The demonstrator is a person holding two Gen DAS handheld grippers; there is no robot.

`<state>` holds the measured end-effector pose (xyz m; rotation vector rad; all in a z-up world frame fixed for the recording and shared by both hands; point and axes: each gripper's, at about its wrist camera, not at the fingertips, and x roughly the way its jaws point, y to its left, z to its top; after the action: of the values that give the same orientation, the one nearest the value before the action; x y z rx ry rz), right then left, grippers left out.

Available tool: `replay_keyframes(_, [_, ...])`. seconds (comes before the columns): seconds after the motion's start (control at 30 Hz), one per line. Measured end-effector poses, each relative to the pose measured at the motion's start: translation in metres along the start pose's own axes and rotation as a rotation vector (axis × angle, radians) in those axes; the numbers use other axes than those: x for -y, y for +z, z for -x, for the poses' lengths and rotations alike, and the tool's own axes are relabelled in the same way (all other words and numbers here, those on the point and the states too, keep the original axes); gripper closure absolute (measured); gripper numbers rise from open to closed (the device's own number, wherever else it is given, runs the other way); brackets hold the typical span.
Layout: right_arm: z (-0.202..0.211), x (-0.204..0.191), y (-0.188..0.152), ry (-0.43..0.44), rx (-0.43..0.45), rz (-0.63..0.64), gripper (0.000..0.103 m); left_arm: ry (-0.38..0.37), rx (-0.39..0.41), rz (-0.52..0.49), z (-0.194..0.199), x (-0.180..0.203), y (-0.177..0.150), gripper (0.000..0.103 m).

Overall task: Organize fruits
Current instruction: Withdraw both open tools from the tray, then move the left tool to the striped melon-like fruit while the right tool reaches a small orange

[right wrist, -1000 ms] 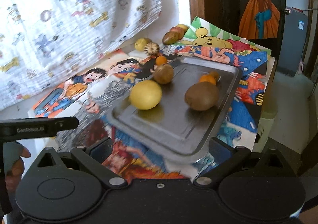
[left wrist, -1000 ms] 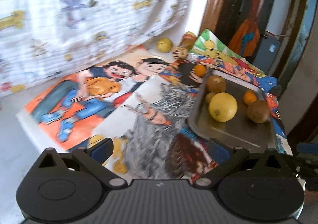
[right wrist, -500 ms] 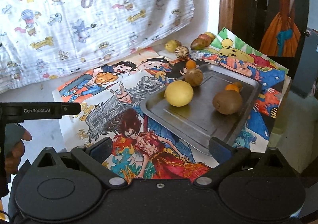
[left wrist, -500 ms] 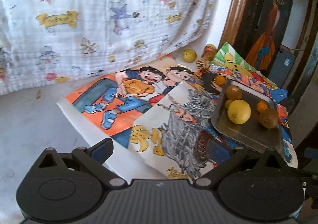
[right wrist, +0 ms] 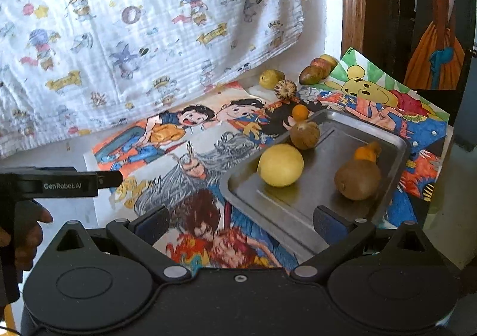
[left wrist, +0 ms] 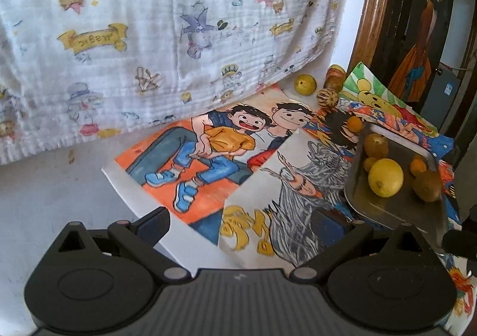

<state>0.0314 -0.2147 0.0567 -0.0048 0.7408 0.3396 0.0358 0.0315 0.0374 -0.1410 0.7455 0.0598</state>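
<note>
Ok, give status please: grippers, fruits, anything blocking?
Both jaws open, empty. Lemon, kiwi on tray. Small orange outside. Nothing blocking.

The left gripper (left wrist: 240,221) hangs with its jaws apart and empty over cartoon drawings (left wrist: 208,151) on the desk. At right, a metal tray (left wrist: 396,207) holds a lemon (left wrist: 385,177), a kiwi (left wrist: 427,186) and small oranges (left wrist: 417,166). A printed cloth (left wrist: 149,37) hangs behind.

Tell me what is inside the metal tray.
The metal tray holds a yellow lemon, two brown kiwis and a small orange fruit. From the left view another small yellowish fruit peeks out behind the lemon, mostly hidden.
</note>
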Motion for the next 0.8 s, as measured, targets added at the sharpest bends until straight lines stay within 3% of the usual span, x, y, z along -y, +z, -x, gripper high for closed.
replay_keyframes(0.3, [-0.015,0.014,0.042,0.022,0.068,-0.031,0.001,0.006,0.021,-0.038,-0.031,0.004,0.043,0.0])
replay_keyframes(0.8, [0.001,0.058,0.169,0.026,0.334,0.126,0.001,-0.071,0.245,-0.157,-0.036,0.039,0.149,0.0])
